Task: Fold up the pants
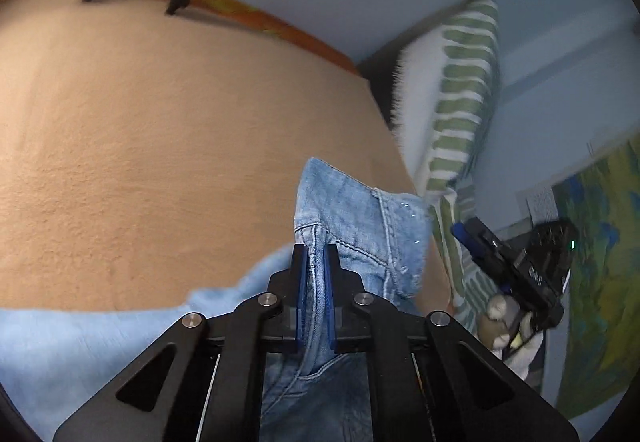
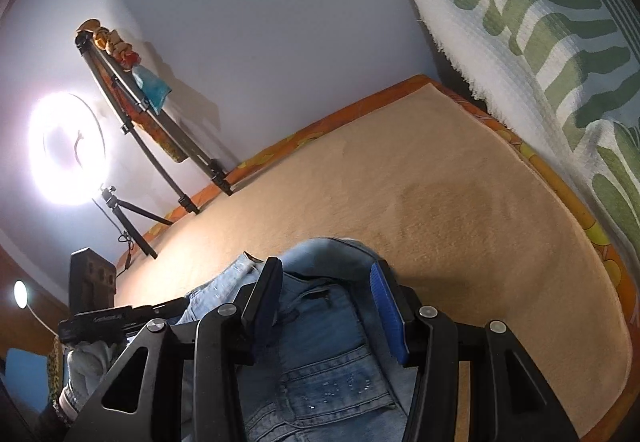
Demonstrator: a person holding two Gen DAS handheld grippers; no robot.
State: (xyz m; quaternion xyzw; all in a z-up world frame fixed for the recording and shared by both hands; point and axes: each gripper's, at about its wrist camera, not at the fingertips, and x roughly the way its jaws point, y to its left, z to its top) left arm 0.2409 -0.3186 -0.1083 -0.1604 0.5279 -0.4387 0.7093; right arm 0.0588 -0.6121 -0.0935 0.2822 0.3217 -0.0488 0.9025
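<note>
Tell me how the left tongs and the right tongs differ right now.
The left tongs are nearly shut, pinching a fold of the jeans; the right tongs stand wide open with denim lying loose between them. The left tongs' pads show edge-on, while the right tongs show a ribbed blue pad face. Both are black with blue pads, over the tan blanket.

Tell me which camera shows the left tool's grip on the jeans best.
The left wrist view. There the left tool is seen shut on a fold of the jeans, denim pinched between its blue pads. The right wrist view shows only part of that tool's body at the left edge, its grip hidden.
</note>
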